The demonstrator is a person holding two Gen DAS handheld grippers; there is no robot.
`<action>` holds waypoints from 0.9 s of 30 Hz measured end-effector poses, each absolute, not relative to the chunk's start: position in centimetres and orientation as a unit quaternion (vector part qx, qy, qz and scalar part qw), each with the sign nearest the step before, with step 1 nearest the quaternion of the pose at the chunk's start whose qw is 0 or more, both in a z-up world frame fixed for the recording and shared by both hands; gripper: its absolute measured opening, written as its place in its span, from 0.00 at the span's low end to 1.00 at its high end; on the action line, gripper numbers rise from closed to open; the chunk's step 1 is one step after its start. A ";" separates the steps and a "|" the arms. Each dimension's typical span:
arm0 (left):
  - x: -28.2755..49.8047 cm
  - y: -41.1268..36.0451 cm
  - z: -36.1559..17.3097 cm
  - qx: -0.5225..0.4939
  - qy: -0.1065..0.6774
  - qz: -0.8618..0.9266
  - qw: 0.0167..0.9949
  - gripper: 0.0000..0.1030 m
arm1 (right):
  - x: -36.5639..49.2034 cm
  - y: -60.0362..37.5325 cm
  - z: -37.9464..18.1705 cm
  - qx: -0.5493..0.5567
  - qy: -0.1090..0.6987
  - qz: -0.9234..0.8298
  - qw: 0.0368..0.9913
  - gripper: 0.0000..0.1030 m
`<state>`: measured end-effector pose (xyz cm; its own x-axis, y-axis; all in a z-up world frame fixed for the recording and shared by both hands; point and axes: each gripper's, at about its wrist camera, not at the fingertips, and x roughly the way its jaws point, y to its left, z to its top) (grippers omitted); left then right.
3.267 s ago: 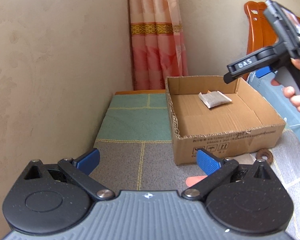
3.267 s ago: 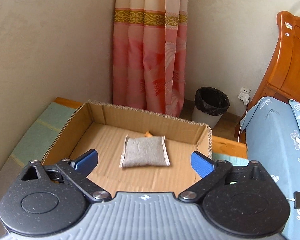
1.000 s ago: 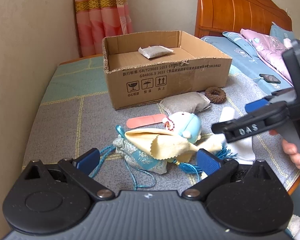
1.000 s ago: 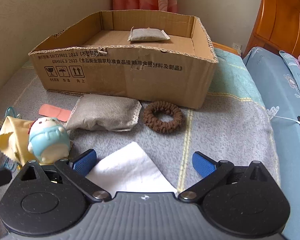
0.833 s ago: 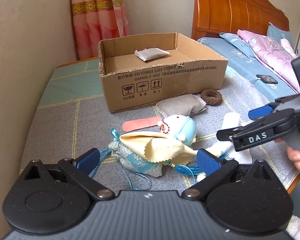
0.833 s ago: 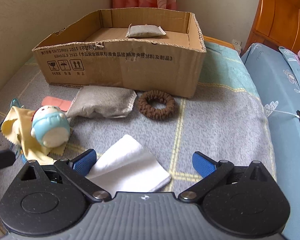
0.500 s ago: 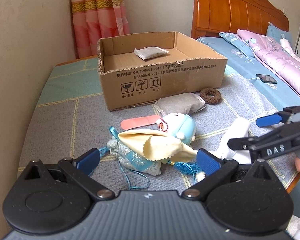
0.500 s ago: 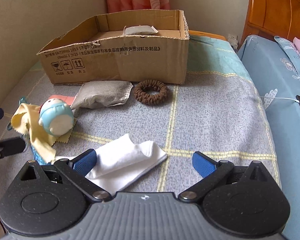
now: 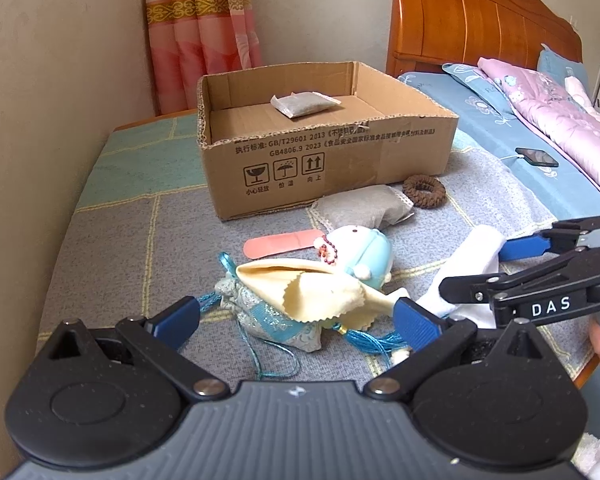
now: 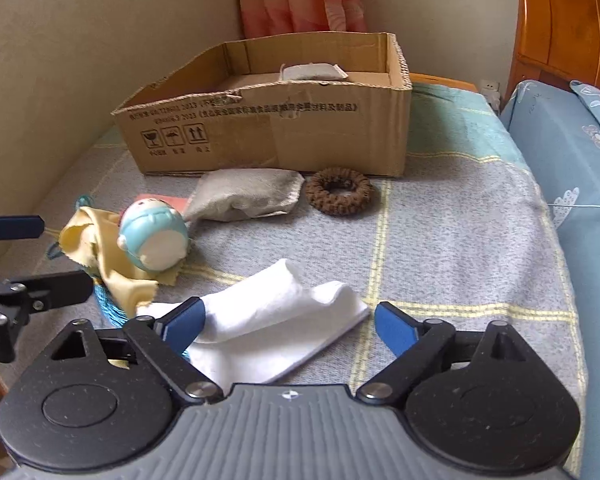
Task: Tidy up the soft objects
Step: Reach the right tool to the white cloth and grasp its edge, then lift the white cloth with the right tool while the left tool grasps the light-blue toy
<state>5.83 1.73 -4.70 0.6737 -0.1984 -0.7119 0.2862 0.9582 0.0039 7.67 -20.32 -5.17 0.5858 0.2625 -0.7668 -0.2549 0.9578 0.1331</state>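
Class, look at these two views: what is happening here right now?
A person holding a gripper in each hand is sorting soft things into a cardboard box. One small grey pouch already lies inside. The right gripper is down over the white folded cloth, jaws just closing in but not yet pressing it. The left gripper hangs open above the yellow cloth and the blue plush toy, holding nothing. A larger grey pouch and a brown hair tie wait outside the box.
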 end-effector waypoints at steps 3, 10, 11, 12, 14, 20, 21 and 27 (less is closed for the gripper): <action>5.8 1.7 -4.6 0.059 0.381 -0.133 0.913 0.99 | 7.7 -19.8 -5.1 0.011 0.427 0.156 0.891 0.82; 5.7 1.6 -4.6 0.060 0.383 -0.133 0.912 0.99 | 8.1 -18.3 -5.1 -0.018 0.415 0.146 0.898 0.49; 5.7 1.5 -4.6 0.060 0.382 -0.134 0.912 0.99 | 8.0 -18.2 -5.0 -0.024 0.411 0.143 0.900 0.47; 5.7 1.5 -4.5 0.061 0.382 -0.134 0.912 0.99 | 8.0 -18.1 -5.0 -0.029 0.408 0.142 0.901 0.41; 5.7 1.5 -4.4 0.063 0.380 -0.134 0.913 0.99 | 8.0 -18.2 -4.8 -0.031 0.406 0.145 0.902 0.35; 5.7 1.2 -4.0 0.066 0.374 -0.141 0.914 0.99 | 8.6 -19.8 -4.2 -0.060 0.390 0.101 0.913 0.30; 5.7 1.0 -4.0 0.068 0.373 -0.142 0.914 0.99 | 8.9 -20.2 -4.2 -0.061 0.389 0.095 0.914 0.30; 5.9 0.7 -4.0 0.068 0.373 -0.145 0.914 0.99 | 9.6 -22.2 -3.9 -0.037 0.397 0.078 0.914 0.59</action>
<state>5.86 0.67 -3.96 0.6798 -0.2135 -0.7016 0.3155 0.9488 0.0169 9.56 -22.23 -3.92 0.6729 0.1122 -0.7312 -0.1715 0.9852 -0.0067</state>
